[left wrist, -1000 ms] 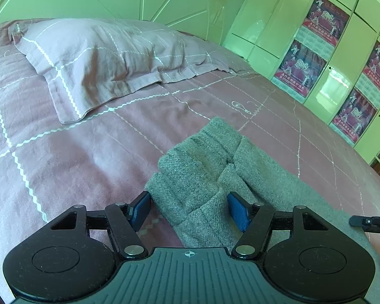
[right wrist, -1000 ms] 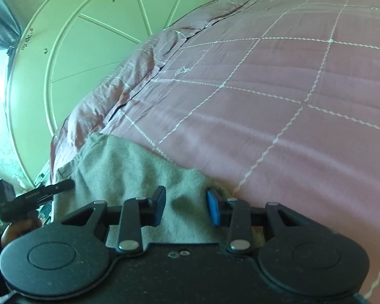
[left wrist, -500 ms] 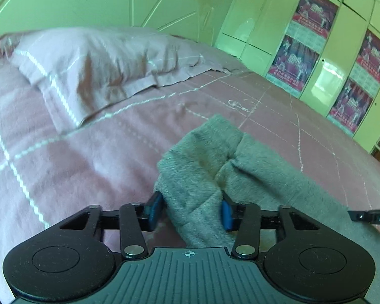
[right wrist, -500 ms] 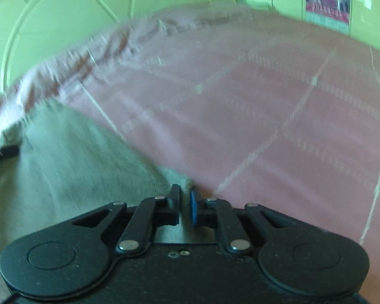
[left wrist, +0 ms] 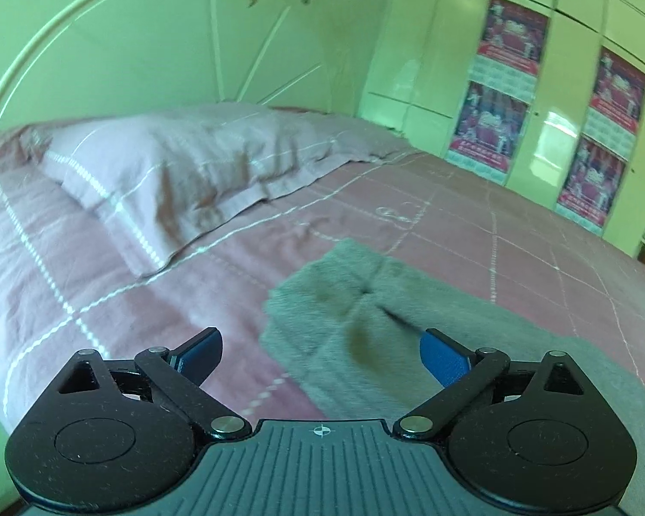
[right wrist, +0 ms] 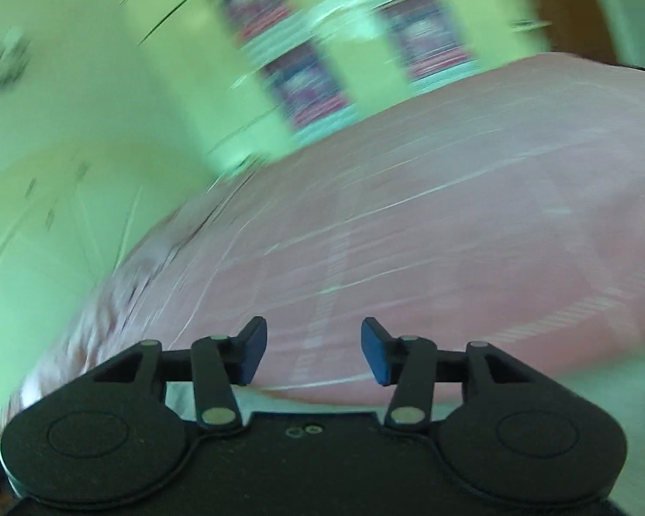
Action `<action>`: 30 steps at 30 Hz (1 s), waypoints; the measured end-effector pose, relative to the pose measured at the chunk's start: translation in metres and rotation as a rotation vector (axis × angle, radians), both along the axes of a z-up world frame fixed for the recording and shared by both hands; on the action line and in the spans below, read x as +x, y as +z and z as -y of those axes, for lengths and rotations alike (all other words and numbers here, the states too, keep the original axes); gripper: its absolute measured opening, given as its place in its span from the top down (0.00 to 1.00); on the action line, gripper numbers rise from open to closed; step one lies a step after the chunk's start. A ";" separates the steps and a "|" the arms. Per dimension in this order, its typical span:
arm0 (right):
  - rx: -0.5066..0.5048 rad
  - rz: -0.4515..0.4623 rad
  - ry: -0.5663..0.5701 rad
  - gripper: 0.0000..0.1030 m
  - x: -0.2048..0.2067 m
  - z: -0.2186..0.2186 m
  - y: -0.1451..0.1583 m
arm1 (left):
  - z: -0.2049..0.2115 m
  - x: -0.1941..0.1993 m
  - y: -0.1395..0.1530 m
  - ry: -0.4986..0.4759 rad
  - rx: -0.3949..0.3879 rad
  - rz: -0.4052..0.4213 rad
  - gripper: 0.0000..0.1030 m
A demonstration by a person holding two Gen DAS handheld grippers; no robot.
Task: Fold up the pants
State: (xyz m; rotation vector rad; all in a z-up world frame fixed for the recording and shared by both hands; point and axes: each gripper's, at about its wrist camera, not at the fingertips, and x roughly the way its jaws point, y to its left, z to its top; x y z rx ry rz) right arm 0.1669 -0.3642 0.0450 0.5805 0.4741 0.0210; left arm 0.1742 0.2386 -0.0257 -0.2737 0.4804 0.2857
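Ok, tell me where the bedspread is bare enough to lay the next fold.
Bare bedspread lies between the pillow and the grey pants, and between pants and wardrobe. Crowded: the near right, under the pants.

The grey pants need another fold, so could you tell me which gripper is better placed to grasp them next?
Probably the left gripper: it is open with the pants right ahead between its fingers. The right gripper, also open, faces only blurred bedspread.
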 end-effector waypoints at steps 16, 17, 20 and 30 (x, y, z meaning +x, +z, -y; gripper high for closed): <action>0.407 -0.017 -0.592 0.67 -0.148 0.131 -0.108 | 0.131 -0.004 -0.020 -0.294 0.237 -0.182 0.00; 0.423 -0.013 -0.587 0.68 -0.144 0.131 -0.112 | 0.131 -0.007 -0.019 -0.293 0.230 -0.178 0.00; 0.423 0.015 -0.609 0.71 -0.145 0.126 -0.112 | 0.132 -0.012 -0.016 -0.297 0.220 -0.183 0.00; 0.341 -0.033 -0.520 1.00 -0.138 0.140 -0.097 | 0.135 -0.012 -0.018 -0.292 0.229 -0.179 0.00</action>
